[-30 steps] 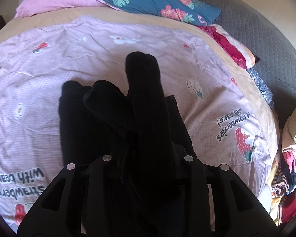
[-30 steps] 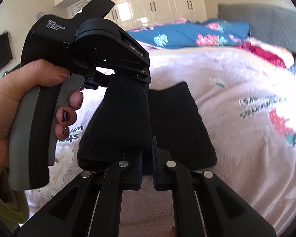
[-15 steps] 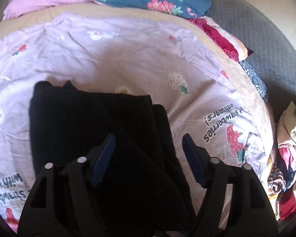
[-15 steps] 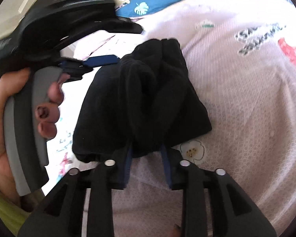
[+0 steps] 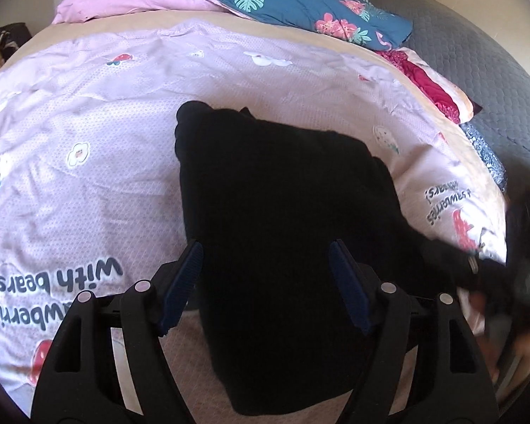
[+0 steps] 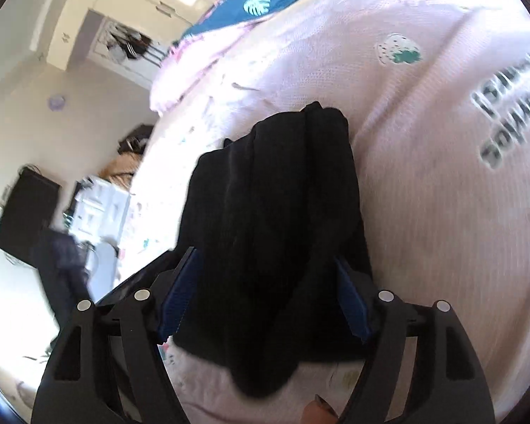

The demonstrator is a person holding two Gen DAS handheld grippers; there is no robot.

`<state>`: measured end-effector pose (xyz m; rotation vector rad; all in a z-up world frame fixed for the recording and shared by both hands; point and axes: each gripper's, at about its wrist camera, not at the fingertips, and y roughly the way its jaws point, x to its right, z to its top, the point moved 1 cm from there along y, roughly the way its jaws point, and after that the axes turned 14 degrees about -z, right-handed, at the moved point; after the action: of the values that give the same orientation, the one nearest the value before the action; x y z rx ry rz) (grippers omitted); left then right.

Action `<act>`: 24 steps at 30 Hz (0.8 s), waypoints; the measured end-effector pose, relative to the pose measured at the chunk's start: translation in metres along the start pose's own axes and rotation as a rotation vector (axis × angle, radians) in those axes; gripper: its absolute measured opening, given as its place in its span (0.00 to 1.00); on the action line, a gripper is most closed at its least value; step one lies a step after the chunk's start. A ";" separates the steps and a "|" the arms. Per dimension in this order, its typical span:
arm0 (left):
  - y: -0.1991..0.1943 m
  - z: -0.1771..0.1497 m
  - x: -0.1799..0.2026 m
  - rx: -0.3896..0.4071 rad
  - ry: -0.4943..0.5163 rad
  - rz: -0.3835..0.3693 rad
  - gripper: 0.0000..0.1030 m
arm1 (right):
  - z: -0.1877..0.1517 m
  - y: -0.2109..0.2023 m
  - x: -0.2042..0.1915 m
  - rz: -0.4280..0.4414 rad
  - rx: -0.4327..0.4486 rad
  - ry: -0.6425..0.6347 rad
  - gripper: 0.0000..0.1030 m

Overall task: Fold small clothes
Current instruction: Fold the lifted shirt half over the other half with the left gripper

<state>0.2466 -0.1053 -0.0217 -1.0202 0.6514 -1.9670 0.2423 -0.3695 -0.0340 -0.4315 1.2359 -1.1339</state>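
A home bedroom. A bed fills most of both views, spread with a pink quilt (image 5: 130, 113) printed with strawberries and the words "strawberries with bears!". At the quilt's far edge lie a pink pillow (image 5: 123, 0) and a teal floral duvet (image 5: 300, 3); a grey quilted headboard (image 5: 477, 70) stands beyond its right side. Past the quilt's left edge, white built-in wardrobes (image 6: 137, 3) line the wall, with a dark screen (image 6: 24, 215) lower down.
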 end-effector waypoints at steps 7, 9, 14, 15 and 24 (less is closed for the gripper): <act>0.001 -0.008 -0.004 0.001 0.008 0.003 0.66 | 0.022 0.020 -0.013 -0.074 -0.026 -0.062 0.23; 0.000 -0.010 -0.005 0.004 0.001 -0.002 0.66 | 0.016 0.007 -0.027 -0.099 0.007 -0.135 0.17; -0.010 -0.012 -0.003 0.038 -0.026 -0.030 0.66 | 0.028 -0.032 -0.065 -0.027 0.138 -0.294 0.16; -0.012 -0.013 -0.001 0.044 -0.024 -0.036 0.66 | 0.030 -0.035 -0.069 -0.044 0.167 -0.337 0.16; 0.001 -0.025 0.009 -0.004 0.003 -0.017 0.69 | 0.019 0.004 -0.002 -0.121 0.096 -0.269 0.16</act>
<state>0.2228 -0.1115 -0.0316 -1.0285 0.6506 -1.9836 0.2609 -0.3718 -0.0295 -0.5721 0.9268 -1.1895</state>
